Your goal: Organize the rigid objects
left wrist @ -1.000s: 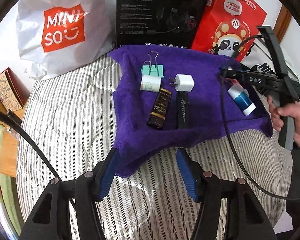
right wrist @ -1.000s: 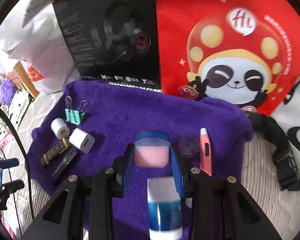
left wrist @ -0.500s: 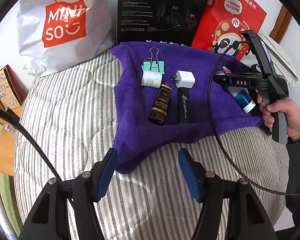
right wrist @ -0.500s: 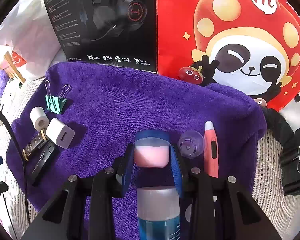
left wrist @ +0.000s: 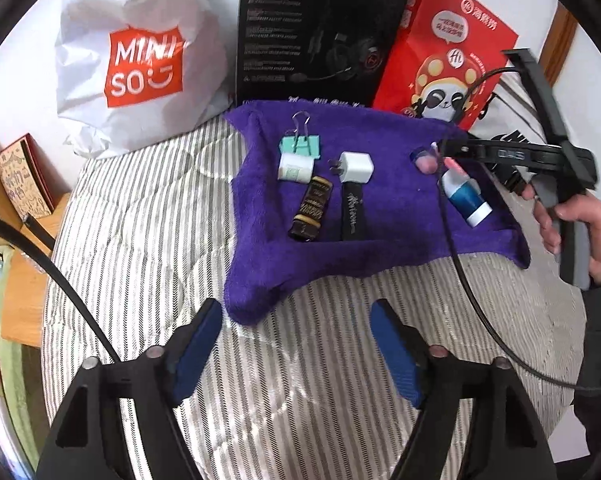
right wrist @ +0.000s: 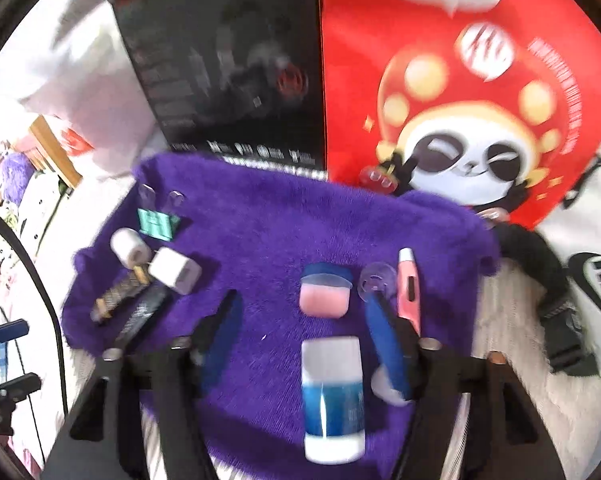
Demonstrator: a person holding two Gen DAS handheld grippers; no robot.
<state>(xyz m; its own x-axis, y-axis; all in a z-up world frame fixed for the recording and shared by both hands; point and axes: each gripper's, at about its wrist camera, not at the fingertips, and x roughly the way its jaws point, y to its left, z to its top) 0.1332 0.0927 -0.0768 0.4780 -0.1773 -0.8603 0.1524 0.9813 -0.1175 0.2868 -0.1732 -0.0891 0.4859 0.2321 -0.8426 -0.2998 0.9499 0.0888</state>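
A purple towel [left wrist: 380, 216] [right wrist: 260, 240] lies on the striped bed. On it lie a green binder clip [left wrist: 300, 145], a white roll [left wrist: 295, 168], a white charger [left wrist: 355, 167], a brown tube [left wrist: 311, 208], a black stick [left wrist: 353, 211], a pink jar with a blue lid [right wrist: 324, 294] [left wrist: 424, 160], a blue bottle [right wrist: 333, 396] [left wrist: 465, 197], a pink pen [right wrist: 408, 286] and a clear cap [right wrist: 377, 282]. My right gripper [right wrist: 300, 332] is open and empty, just behind the pink jar. My left gripper [left wrist: 296, 344] is open and empty over the bed, short of the towel.
A white MINISO bag [left wrist: 136, 64], a black headset box [left wrist: 312, 36] and a red panda bag [left wrist: 444, 56] stand behind the towel. A black strap with a buckle [right wrist: 556, 304] lies right of it. A wooden shelf [left wrist: 16, 208] stands at the left bed edge.
My right gripper has opened and let go of the pink jar, which now rests on the towel. The gripper has drawn back a little. My left gripper has pulled back slightly.
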